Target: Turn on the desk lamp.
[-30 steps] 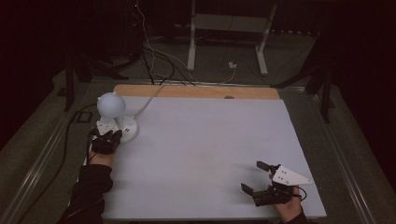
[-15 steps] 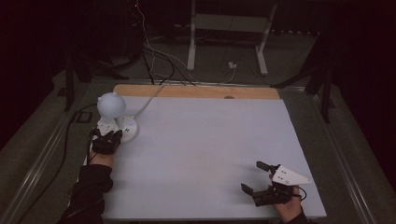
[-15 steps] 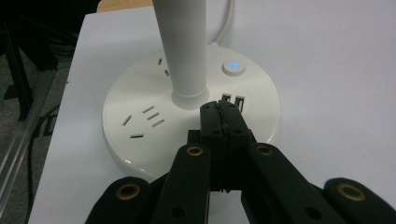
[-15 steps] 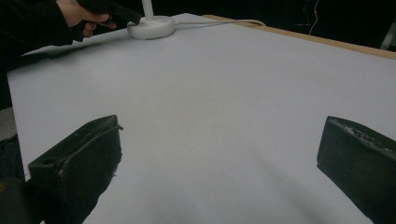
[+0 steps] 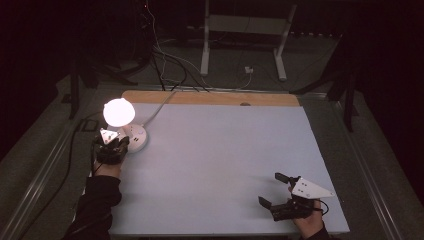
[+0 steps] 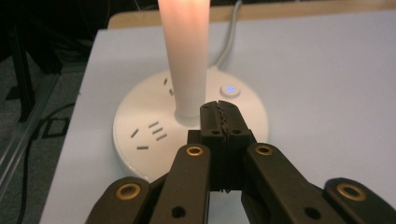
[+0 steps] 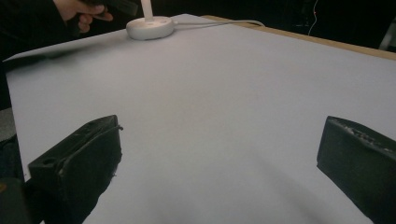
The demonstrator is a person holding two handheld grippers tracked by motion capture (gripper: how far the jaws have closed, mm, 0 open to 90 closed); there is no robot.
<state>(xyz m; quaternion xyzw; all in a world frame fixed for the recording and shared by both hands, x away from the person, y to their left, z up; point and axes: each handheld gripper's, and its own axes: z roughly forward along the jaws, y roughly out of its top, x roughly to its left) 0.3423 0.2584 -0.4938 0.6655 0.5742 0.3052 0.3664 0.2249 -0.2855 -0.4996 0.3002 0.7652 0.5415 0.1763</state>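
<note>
Lamp (image 5: 119, 112) lit, globe glowing, at the left edge of the white table (image 5: 225, 165); its round base (image 6: 154, 135) carries sockets and a blue-lit button (image 6: 229, 88). My left gripper (image 6: 219, 116) sits over the base beside the stem, jaws pressed together, holding nothing. My right gripper (image 5: 274, 190) is well apart from the lamp, at the near right corner, jaws wide apart, empty. Room dark; cables (image 5: 165, 55) on the floor beyond the lamp.

A dim lab or test room: a pale worktop (image 5: 225, 165) on a wooden board stands amid loose cables (image 5: 165, 55) on the grey floor, a white metal frame (image 5: 245, 35) behind, darkness all around.
</note>
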